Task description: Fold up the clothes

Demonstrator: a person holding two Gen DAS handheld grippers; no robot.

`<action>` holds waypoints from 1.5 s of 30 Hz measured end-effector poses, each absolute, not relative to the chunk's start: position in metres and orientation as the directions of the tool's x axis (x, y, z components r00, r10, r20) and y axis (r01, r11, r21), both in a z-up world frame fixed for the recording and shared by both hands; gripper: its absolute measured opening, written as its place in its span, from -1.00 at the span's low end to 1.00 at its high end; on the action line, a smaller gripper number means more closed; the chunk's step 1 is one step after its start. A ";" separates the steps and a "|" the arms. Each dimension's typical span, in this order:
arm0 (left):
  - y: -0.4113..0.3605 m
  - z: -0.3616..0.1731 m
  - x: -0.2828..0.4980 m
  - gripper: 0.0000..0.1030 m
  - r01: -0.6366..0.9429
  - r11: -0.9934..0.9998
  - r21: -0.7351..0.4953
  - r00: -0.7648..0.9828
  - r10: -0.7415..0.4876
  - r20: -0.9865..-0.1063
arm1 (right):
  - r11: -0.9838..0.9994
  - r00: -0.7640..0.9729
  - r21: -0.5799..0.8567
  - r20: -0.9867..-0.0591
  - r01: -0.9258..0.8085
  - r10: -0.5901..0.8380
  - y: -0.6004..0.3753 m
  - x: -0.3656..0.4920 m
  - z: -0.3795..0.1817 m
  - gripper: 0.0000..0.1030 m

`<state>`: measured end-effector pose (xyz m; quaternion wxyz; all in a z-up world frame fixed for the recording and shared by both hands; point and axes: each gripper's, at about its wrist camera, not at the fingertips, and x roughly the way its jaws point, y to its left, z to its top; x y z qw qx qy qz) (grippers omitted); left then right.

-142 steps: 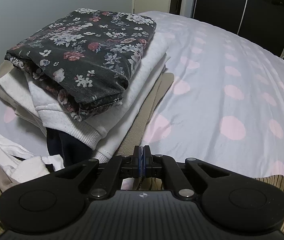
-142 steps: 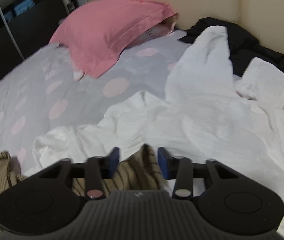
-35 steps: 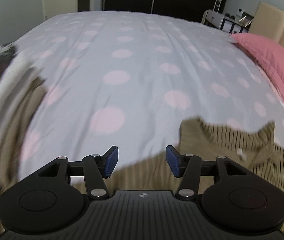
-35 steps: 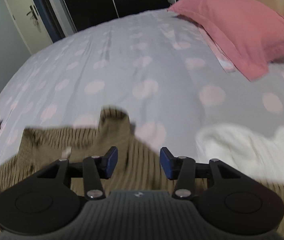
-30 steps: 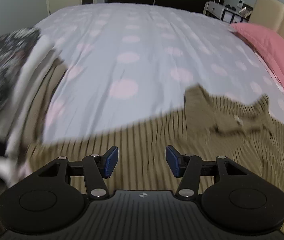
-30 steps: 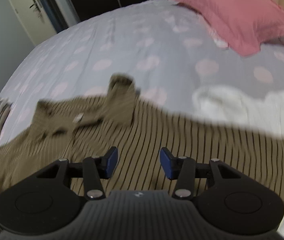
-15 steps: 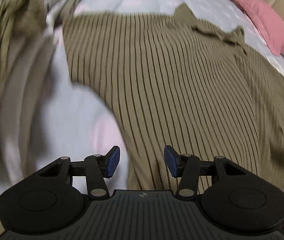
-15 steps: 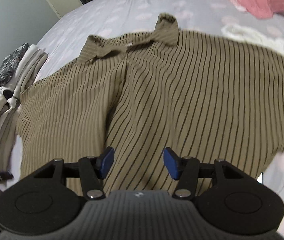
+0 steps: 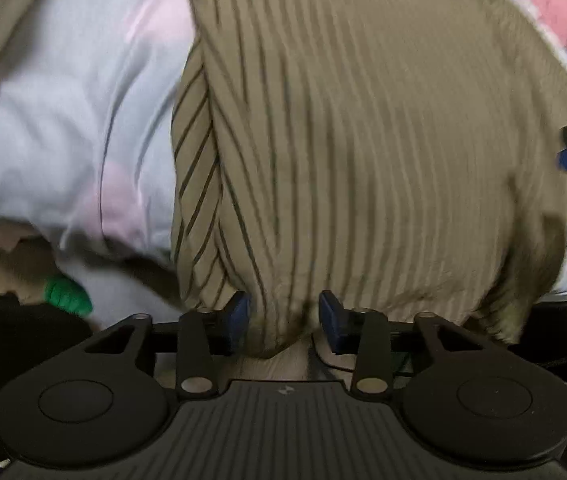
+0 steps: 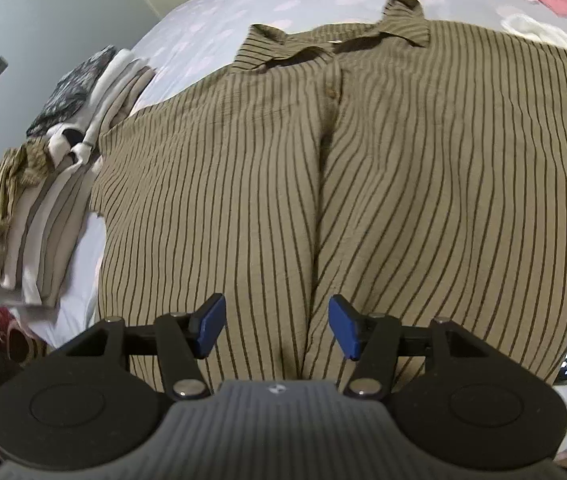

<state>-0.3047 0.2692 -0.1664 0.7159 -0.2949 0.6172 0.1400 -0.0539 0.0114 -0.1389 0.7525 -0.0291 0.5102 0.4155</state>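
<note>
Striped shirt lay spread flat on dotted bedsheet, collar toward pillow end. Left gripper was closing, hem bunched between pads (contact unclear, picture blurred). Right gripper was opening, jaws apart above shirt front. Folded stack sat beside shirt's sleeve.

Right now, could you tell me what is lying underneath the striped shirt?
The striped shirt lies spread on the polka-dot bedsheet, which shows around its collar and left edge. Its right side overlaps a white garment. Anything else beneath is covered.
</note>
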 end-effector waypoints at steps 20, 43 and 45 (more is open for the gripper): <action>0.292 -0.153 -0.311 -0.98 -0.569 0.746 -0.346 0.289 -0.213 -0.933 | 0.489 -0.026 0.386 -0.805 -0.782 0.593 0.034 -0.081 -0.151 0.20; 0.375 -0.113 -0.345 -1.00 -0.664 0.685 -0.299 0.304 -0.117 -0.945 | 0.311 -0.109 0.303 -0.851 -0.901 0.514 0.096 -0.133 -0.153 0.20; 0.379 -0.123 -0.345 -0.99 -0.682 0.658 -0.321 0.316 -0.131 -0.940 | 0.307 -0.108 0.297 -0.854 -0.904 0.510 0.097 -0.133 -0.153 0.20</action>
